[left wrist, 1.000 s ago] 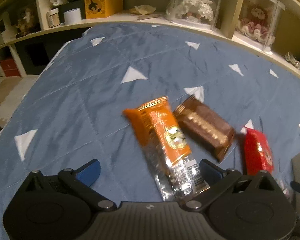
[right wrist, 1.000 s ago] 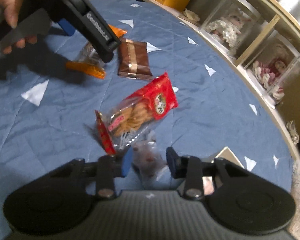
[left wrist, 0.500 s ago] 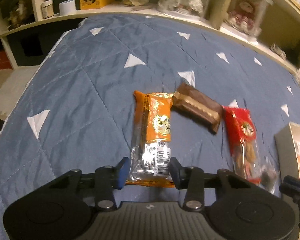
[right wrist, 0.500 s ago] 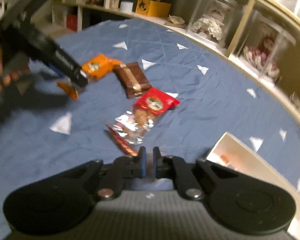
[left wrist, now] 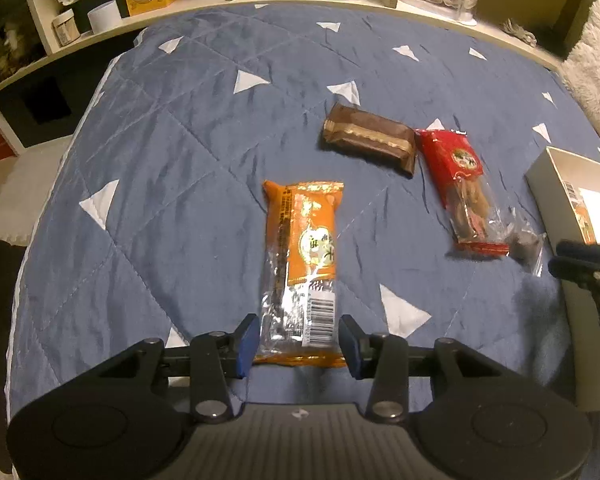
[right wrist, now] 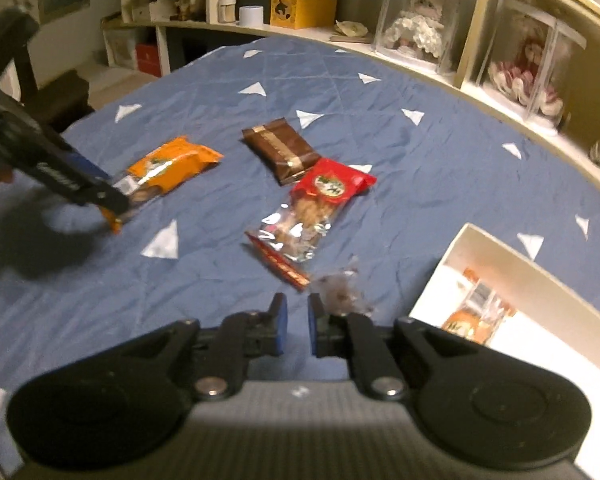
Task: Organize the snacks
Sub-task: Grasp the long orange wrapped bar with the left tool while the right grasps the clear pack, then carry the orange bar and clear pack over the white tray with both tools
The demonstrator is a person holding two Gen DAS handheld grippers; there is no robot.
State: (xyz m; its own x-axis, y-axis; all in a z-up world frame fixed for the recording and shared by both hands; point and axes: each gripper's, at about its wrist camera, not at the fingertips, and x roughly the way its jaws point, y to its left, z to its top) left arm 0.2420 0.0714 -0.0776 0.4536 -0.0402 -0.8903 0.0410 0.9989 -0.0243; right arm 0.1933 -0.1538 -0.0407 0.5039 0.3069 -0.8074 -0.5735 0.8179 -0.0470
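Left gripper point(left wrist: 298, 342), fingers easing apart, grips a glossy orange snack packet point(left wrist: 304, 256), clear barcoded near end; right gripper point(right wrist: 296, 328) closed, empty.

Orange pkt point(left wrist: 304, 264) gripped, brown point(left wrist: 370, 142), red point(left wrist: 458, 184), maybe candy point(right wrist: 342, 292)

Both wrist views look steeply down, sharing the blue quilt point(left wrist: 172, 216).

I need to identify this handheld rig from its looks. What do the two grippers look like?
Both match: the left gripper and right gripper have matte black linkage arms with silver pivot screws, blue pads on the fingers, a grey ribbed body behind, and white lettering along the left one's side.
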